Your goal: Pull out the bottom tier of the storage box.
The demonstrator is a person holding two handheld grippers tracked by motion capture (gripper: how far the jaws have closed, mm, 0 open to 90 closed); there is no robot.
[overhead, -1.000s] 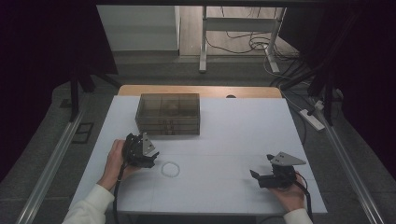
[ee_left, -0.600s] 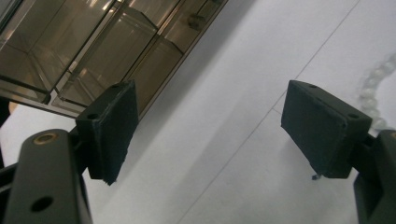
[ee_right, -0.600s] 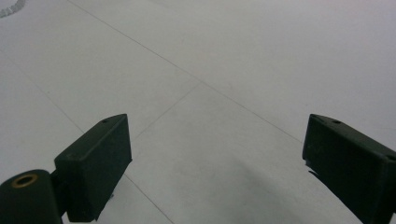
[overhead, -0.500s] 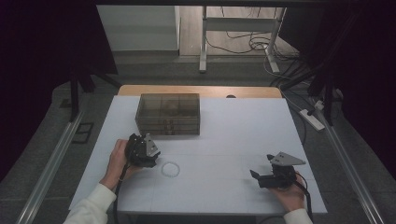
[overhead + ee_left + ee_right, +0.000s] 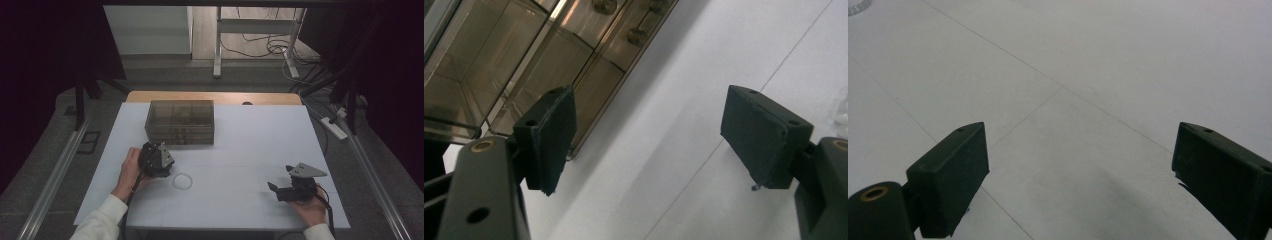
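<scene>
The jaws of the left gripper [image 5: 644,145] stand wide apart with nothing between them, only bare table, and they have just been closing a little. The jaws of the right gripper [image 5: 1078,185] are wide apart too, and nothing is between them either.

In the high view the left gripper [image 5: 162,162] sits in the person's left hand [image 5: 129,167] near the front left of the white table [image 5: 260,135]. It is just in front of a see-through brown drawer box [image 5: 180,121], close to it but not touching. A small clear ring [image 5: 182,181] lies flat on the table just beside this gripper, on its right.

In the left gripper view the drawer box [image 5: 519,65] is at the top left, tilted in the picture. You can see its little round knobs and the walls inside. One black pad [image 5: 551,140] shows in front of the box's edge.

The right gripper [image 5: 280,190] is held low near the front right of the table, in the right hand [image 5: 312,207], well apart from the box and the ring. It has a grey three-cornered plate on top. Its jaws point toward the ring. In the right gripper view a bit of the ring [image 5: 858,7] peeks in at the top left corner.
</scene>
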